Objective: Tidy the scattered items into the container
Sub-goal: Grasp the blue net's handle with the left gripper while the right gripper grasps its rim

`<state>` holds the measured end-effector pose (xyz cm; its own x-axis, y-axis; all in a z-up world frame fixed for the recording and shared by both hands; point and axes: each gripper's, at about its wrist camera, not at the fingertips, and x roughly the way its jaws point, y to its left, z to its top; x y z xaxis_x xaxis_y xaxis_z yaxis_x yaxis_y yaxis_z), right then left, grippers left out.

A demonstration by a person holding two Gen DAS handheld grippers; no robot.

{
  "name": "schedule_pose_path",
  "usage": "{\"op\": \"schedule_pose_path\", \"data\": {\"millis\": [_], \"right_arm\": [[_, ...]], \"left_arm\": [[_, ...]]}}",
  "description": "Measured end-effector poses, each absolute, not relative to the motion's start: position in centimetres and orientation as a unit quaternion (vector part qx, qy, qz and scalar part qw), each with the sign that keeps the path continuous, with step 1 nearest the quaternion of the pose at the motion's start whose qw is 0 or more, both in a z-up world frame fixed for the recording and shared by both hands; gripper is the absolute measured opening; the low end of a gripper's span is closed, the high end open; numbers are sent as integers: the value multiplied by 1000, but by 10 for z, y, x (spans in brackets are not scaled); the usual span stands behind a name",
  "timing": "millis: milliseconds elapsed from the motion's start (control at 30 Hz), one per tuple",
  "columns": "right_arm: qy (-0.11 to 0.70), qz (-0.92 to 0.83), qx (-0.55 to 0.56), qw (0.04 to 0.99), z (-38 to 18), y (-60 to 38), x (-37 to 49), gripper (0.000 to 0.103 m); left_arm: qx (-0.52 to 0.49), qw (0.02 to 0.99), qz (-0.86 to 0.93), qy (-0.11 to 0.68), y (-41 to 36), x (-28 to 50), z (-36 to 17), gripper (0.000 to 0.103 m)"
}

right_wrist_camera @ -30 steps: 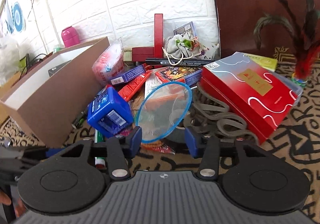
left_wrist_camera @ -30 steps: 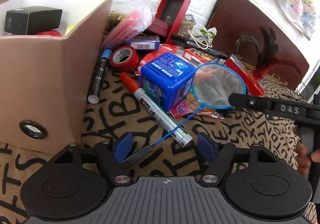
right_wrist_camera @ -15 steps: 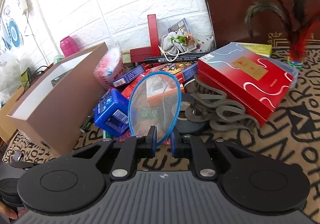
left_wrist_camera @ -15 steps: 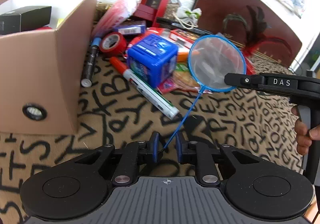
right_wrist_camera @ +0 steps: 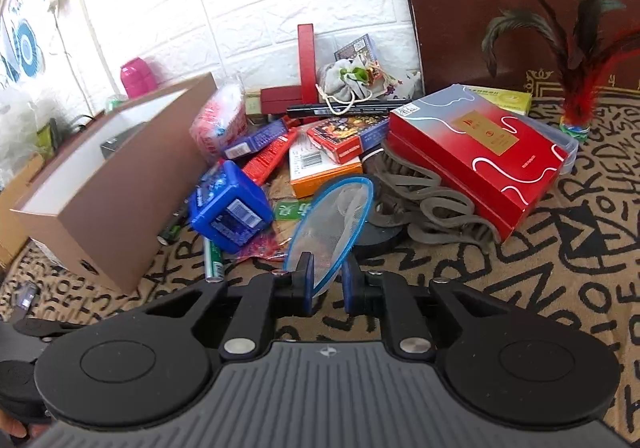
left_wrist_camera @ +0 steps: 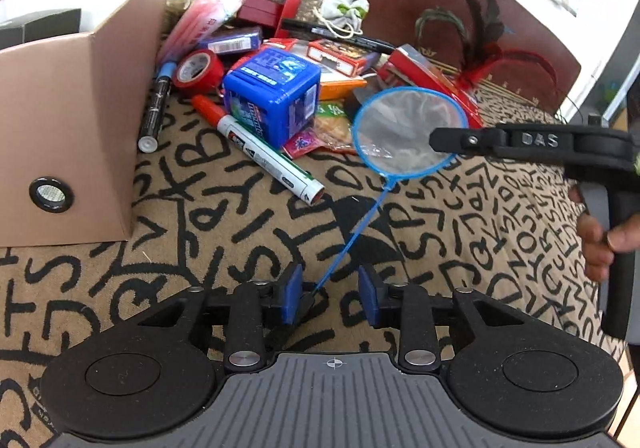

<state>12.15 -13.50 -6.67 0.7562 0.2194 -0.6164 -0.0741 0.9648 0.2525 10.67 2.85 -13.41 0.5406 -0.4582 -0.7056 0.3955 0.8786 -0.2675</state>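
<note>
**Net pinched on the right, loose on the left**

My right gripper (right_wrist_camera: 328, 284), just closed, pinches the net (right_wrist_camera: 332, 220) by its hoop. My left gripper (left_wrist_camera: 330, 298) has been closing but stands apart around the handle. Ahead-left, the cardboard box (left_wrist_camera: 80, 108) holds a black carton (left_wrist_camera: 40, 26).

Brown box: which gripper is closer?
Left. The left gripper is near the brown box, by its front corner; the right gripper is farther, across the blue net. Both jaws have just been closing, the net between them.
</note>
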Motion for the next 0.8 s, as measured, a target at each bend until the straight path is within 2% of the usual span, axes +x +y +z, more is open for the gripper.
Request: {"op": "schedule_pose_path", "data": {"millis": [33, 167, 333, 367, 800], "right_arm": [[344, 76, 106, 930, -68, -134, 124, 18], [353, 73, 105, 927, -70, -132, 128, 15], [321, 87, 103, 938, -50, -127, 111, 12], [312, 91, 99, 940, -43, -125, 107, 12], [181, 164, 34, 969, 82, -72, 104, 10]], "left_arm": [[-31, 878, -240, 412, 28, 107, -135, 10], [-44, 878, -240, 413, 34, 105, -135, 7], [-74, 883, -244, 394, 40, 88, -123, 4], [-78, 886, -245, 385, 42, 85, -118, 1], [-102, 934, -225, 258, 89, 72, -21, 1]]}}
